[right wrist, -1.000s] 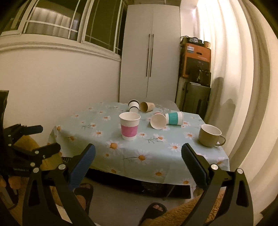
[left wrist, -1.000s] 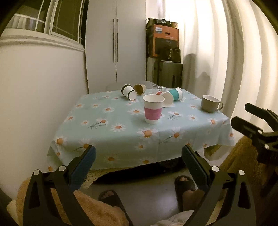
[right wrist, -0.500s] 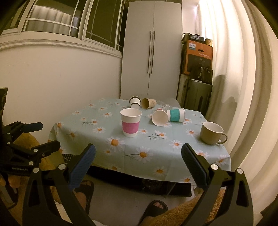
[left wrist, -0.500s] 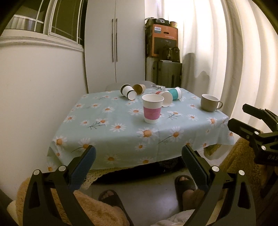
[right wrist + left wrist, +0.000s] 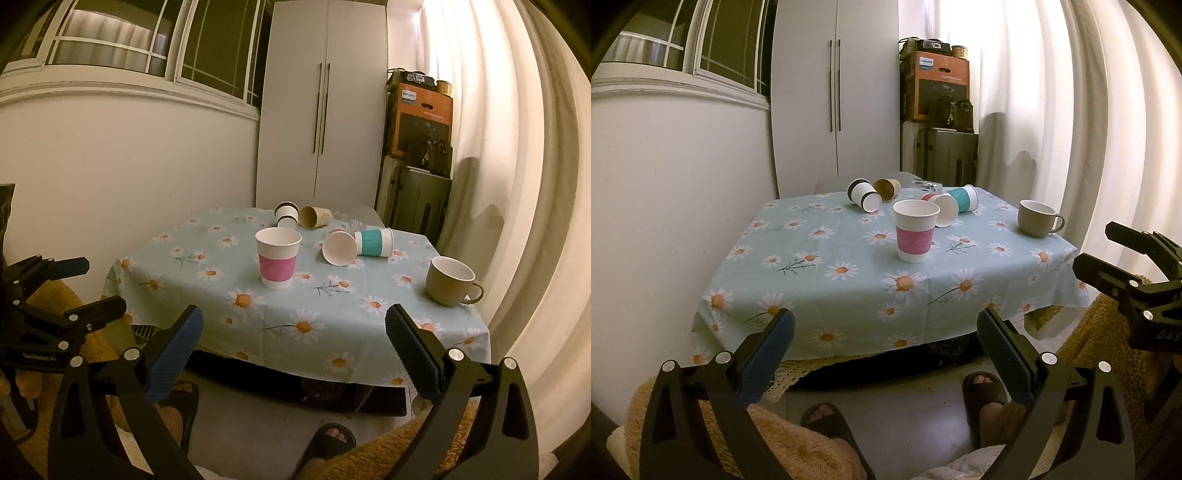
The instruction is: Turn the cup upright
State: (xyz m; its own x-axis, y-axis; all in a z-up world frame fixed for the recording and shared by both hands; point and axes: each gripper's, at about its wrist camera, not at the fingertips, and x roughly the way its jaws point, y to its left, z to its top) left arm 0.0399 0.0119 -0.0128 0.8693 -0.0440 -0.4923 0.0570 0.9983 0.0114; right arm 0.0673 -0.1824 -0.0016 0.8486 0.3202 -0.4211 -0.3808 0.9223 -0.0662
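Two grippers are hanging short of the table's near edge, both spread wide and holding nothing: the left gripper (image 5: 884, 341) with its blue pads parted, the right gripper (image 5: 293, 341) the same. Nothing is lying between either of them and the table (image 5: 849, 306), which is wearing a daisy-print cloth.

Nearest the front edge, around the middle, a pink-banded paper cup (image 5: 915, 230) is standing upright. Behind it, toward the far edge, the tipped cups are lying on their sides: a teal-banded cup (image 5: 376, 242) touching a white-mouthed cup (image 5: 340, 249) that is opening toward the front, and farther back a black-banded cup (image 5: 864, 195) just beside a brown kraft cup (image 5: 886, 187). Something small and clear is sitting near the far edge, too blurred to name.

A beige mug (image 5: 450, 280) is standing upright near the right edge, well apart from the tipped cups.
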